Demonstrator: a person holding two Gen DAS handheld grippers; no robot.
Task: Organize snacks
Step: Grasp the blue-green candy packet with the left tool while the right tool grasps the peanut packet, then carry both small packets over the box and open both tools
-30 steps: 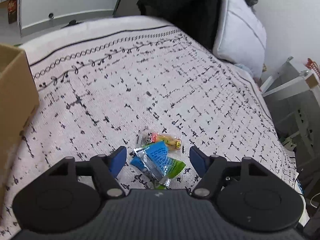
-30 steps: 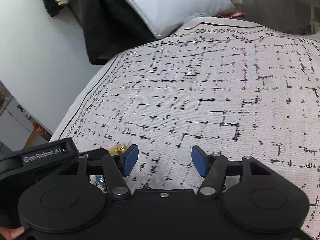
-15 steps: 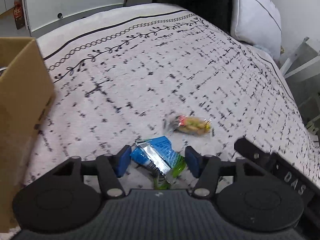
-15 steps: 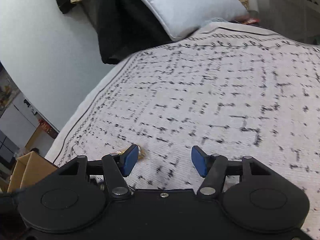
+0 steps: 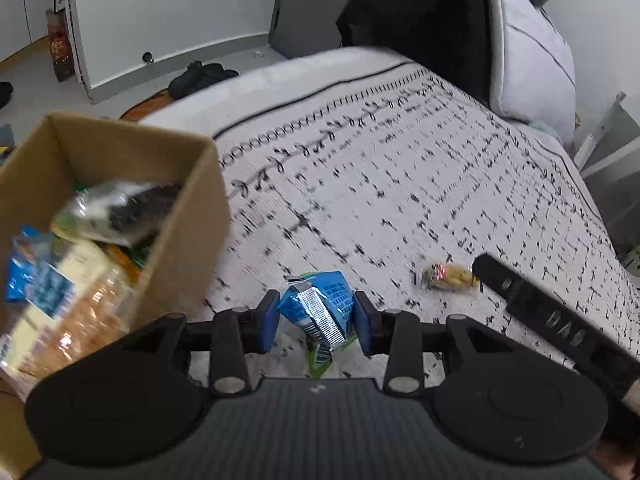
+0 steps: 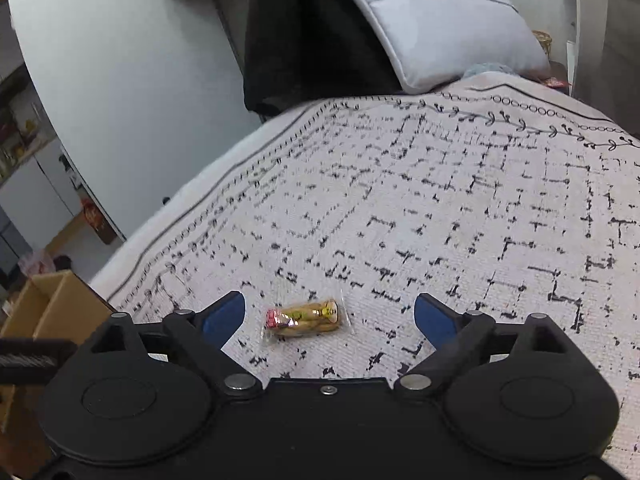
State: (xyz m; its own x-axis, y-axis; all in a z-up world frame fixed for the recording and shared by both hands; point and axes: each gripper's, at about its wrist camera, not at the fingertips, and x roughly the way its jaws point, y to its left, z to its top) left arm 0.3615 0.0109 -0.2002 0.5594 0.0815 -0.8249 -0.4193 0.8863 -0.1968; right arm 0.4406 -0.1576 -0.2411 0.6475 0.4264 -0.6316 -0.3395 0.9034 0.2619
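Note:
My left gripper (image 5: 316, 320) is shut on a blue, silver and green snack packet (image 5: 320, 312) and holds it above the bed. A cardboard box (image 5: 188, 240) with several snack packs in it stands to the left. A small clear-wrapped yellow and red snack (image 5: 448, 276) lies on the patterned bedspread to the right, next to the right gripper's body (image 5: 552, 320). In the right wrist view my right gripper (image 6: 330, 316) is open, with that small snack (image 6: 306, 316) lying between its fingers. The box (image 6: 48, 312) shows at the left edge.
The bed has a white bedspread (image 6: 440, 208) with black marks. A grey pillow (image 6: 436, 24) and dark clothing (image 6: 304, 36) lie at the headboard end. Shoes (image 5: 200, 76) lie on the floor beyond the bed. A white shelf (image 5: 612, 148) stands to the right.
My left gripper closed on the blue packet, lifted it and swung left, bringing the box's inside into view. My right gripper moved over the small yellow snack and opened wider.

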